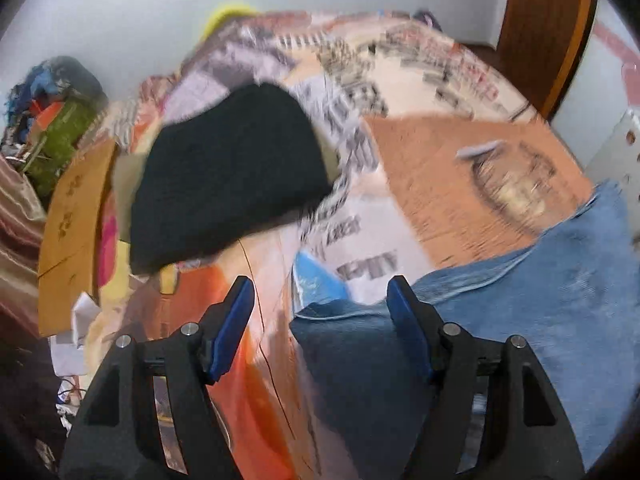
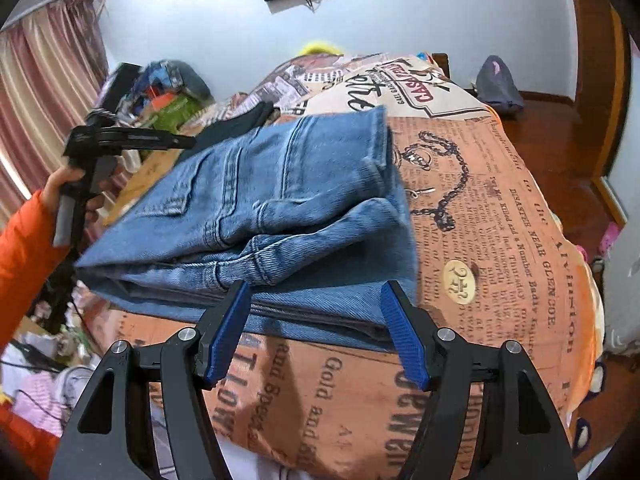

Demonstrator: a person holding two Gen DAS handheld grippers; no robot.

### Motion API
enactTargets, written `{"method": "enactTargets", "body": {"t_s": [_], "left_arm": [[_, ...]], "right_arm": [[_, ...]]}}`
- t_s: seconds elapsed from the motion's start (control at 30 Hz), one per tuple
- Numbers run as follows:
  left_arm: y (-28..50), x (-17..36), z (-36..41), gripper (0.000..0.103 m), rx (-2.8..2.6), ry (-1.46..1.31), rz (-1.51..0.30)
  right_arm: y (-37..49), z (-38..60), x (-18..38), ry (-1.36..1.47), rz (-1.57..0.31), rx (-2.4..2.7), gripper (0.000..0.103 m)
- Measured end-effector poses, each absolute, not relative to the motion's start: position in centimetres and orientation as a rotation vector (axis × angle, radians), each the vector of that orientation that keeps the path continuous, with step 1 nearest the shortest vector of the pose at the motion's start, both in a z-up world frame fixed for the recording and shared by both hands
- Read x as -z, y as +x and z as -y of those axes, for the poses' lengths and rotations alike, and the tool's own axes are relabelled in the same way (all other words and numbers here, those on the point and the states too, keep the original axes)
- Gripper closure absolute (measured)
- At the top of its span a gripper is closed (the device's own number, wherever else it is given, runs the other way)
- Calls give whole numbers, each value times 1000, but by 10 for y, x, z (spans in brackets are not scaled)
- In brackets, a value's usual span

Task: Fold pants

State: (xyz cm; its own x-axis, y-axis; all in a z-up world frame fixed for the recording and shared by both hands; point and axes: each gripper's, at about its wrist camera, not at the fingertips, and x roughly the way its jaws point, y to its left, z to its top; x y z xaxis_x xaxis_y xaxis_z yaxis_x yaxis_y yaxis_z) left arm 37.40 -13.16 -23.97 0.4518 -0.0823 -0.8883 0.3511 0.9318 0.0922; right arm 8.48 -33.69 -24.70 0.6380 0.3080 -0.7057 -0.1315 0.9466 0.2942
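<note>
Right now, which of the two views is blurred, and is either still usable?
Left wrist view: motion-smeared, bedspread print unreadable, black garment edges soft, yet usable for rough layout. Right wrist view: sharp, jeans seams and newsprint lettering crisp; fisheye bends both frames' edges.

My right gripper (image 2: pixel 316 312) points at the near edge of the folded pants (image 2: pixel 280 208), which lie on the bedspread (image 2: pixel 500 220). My left gripper (image 2: pixel 128 138) sits to the left of the pants, held in my left hand (image 2: pixel 68 192). Behind the pants lies a dark garment (image 1: pixel 228 168). A clutter pile (image 2: pixel 164 92) stands at the far left by the curtain (image 2: pixel 44 92). A small bag (image 2: pixel 498 84) rests at the far right.
</note>
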Motion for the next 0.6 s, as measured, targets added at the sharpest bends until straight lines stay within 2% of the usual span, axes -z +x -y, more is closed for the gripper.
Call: {"method": "enactTargets", "body": {"t_s": [0.2,0.33,0.6], "left_arm": [[360,256,108,34,351,260,-1061],[334,260,88,34,364,290,-1076],[272,255,53,34,362,183,-1107]], "right_arm": [[107,331,256,190,-882,-274,33],[131,334,260,149,-899,-282,33],[201,331,265,65,-905,-268,33]]}}
